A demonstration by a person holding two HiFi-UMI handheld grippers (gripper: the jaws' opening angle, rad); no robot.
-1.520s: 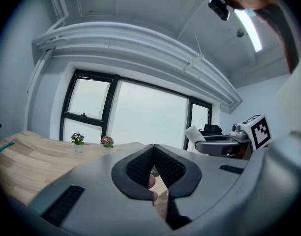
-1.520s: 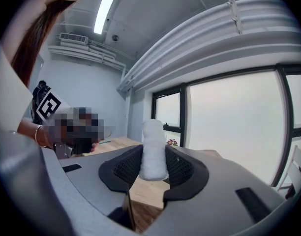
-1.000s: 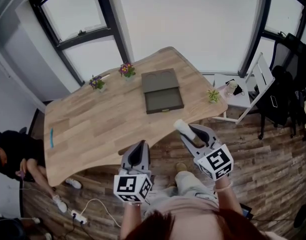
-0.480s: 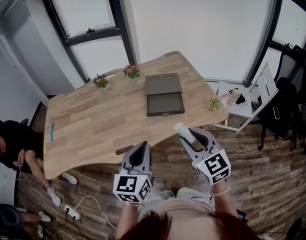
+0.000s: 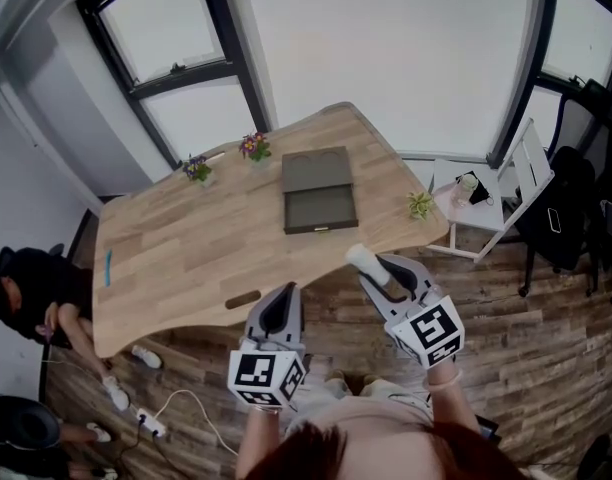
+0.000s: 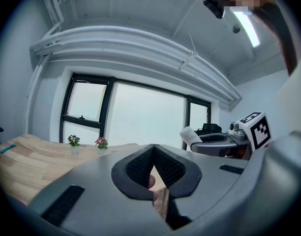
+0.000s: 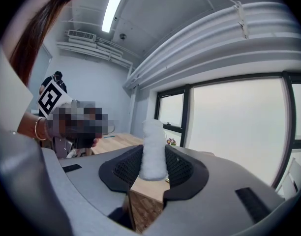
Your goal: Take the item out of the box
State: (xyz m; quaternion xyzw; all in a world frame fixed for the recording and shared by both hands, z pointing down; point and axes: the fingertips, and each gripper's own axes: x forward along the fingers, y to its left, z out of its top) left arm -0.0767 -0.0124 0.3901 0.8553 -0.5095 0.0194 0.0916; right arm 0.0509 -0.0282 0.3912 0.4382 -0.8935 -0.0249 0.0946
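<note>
The dark olive box point(image 5: 319, 190) lies open at the far side of the wooden table point(image 5: 186, 248), its lid folded back and its tray empty as far as I can see. My right gripper point(image 5: 379, 268) hovers off the table's near edge, shut on a white fuzzy cylinder point(image 5: 365, 260). The right gripper view shows that white cylinder point(image 7: 153, 149) upright between the mesh pads of the right gripper point(image 7: 153, 163). To its left my left gripper point(image 5: 274, 311) floats over the floor, and in its own view the left gripper point(image 6: 153, 151) is shut with nothing held.
Two small flower pots point(image 5: 253, 148) point(image 5: 196, 168) stand at the table's far edge. A green plant point(image 5: 419, 205) sits at its right end and a blue pen point(image 5: 108, 266) at its left. A white chair point(image 5: 496, 193) is on the right; a person in black point(image 5: 26, 298) sits on the left.
The head view has shifted slightly. Both grippers keep their pose, and the white cylinder stays in the right one.
</note>
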